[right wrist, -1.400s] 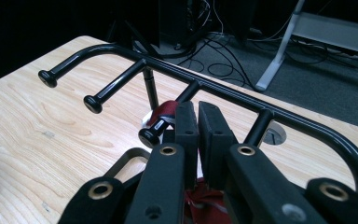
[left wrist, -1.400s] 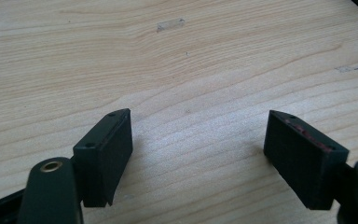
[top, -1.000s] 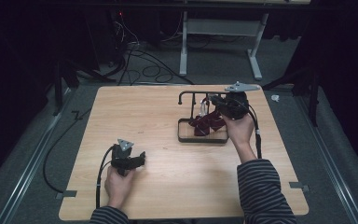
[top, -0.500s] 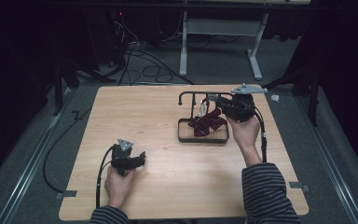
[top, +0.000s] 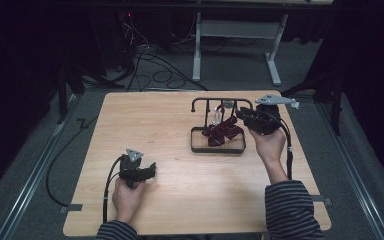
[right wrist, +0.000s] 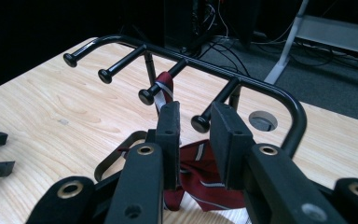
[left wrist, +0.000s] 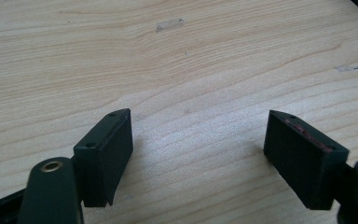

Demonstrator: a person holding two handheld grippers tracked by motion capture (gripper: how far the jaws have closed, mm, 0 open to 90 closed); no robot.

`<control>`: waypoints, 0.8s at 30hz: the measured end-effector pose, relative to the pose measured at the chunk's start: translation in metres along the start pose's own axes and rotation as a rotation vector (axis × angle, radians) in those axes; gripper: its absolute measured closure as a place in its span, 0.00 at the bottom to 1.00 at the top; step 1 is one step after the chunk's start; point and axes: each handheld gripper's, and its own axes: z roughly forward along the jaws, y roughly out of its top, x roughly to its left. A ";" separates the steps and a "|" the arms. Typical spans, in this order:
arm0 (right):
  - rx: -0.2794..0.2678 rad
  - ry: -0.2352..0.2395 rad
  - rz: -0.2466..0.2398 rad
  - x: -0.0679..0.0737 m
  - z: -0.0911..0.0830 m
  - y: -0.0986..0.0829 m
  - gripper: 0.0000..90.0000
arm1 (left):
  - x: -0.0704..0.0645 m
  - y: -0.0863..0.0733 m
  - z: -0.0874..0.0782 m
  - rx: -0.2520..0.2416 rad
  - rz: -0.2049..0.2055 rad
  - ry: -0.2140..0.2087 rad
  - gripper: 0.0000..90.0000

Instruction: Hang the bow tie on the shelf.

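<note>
**Right tool at the tie rack, left tool idle on the table**

The left tool (top: pixel 139 170) lay low on the near-left part of the wooden table (top: pixel 145 125), held in the person's left hand (top: pixel 126 196). Its jaws were spread wide with only bare wood between them, as the left gripper view made plain; that view also showed a reddish smear on the edge of one jaw pad and a small strip of clear tape (left wrist: pixel 169 24) stuck to the table farther off, neither of which could be made out from above.

Toward the right stood a black metal rack (top: pixel 222 102) with a flat tray base, and a dark red striped tie (top: pixel 222 131) hung from it and pooled in the tray. The right tool (top: pixel 245 116) was at the rack's right end, held in the right hand (top: pixel 269 145).

The right gripper view showed four knob-ended pegs (right wrist: pixel 147 96) on the rack, the tie (right wrist: pixel 164 86) draped over one, and the right tool's jaws narrowly apart, gripping nothing, just before a peg. No writing or brand could be read anywhere.
</note>
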 end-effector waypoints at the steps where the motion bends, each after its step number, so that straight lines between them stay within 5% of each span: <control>1: -0.003 0.002 0.002 0.000 -0.001 -0.001 0.82 | 0.000 0.000 0.000 0.000 0.002 0.001 0.27; 24: -0.028 0.012 0.049 -0.014 -0.029 -0.024 0.80 | 0.000 0.000 0.000 -0.001 0.002 0.001 0.27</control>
